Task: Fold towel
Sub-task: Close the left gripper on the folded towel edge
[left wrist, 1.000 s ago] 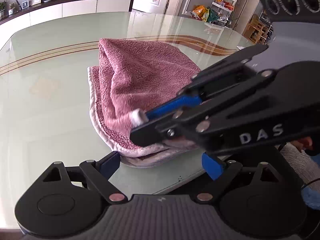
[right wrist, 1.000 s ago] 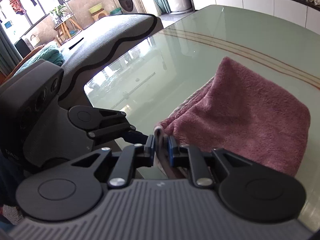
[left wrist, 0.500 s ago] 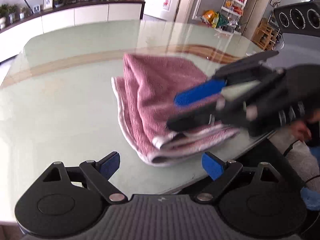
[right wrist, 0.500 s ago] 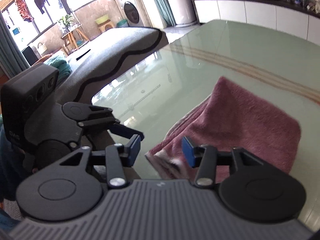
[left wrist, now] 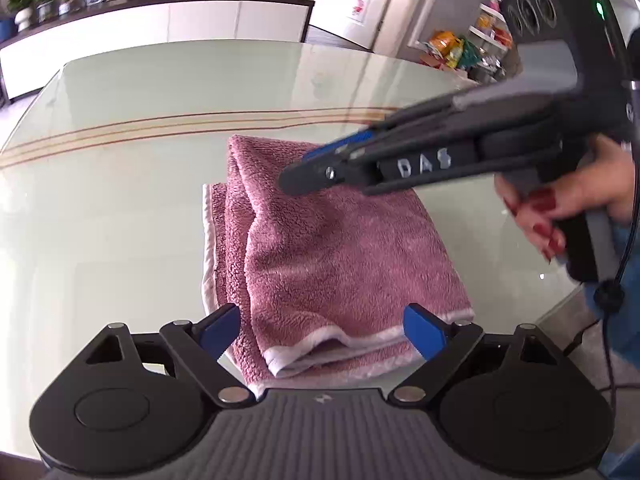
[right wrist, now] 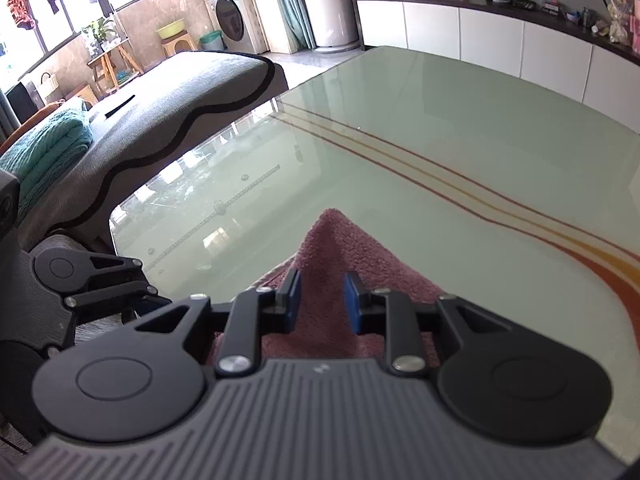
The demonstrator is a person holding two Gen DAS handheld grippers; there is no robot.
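A pink towel (left wrist: 320, 240) with a white hem lies folded in several layers near the front edge of the glass table (left wrist: 120, 160). My left gripper (left wrist: 320, 334) is open and empty, just in front of the towel's near hem. My right gripper (right wrist: 322, 300) is open and empty, hovering over the towel (right wrist: 340, 252). It shows from the side in the left wrist view (left wrist: 320, 164), above the towel's far part, with a hand on its handle.
The table's front edge (left wrist: 560, 300) runs close to the towel on the right. A grey sofa (right wrist: 180, 92) stands beyond the table's left side. A white sideboard (left wrist: 160, 24) lines the far wall.
My right gripper let go of the towel's corner, opened and moved over the towel toward its far part. The towel now lies flat. My left gripper rose and drew closer to the near hem.
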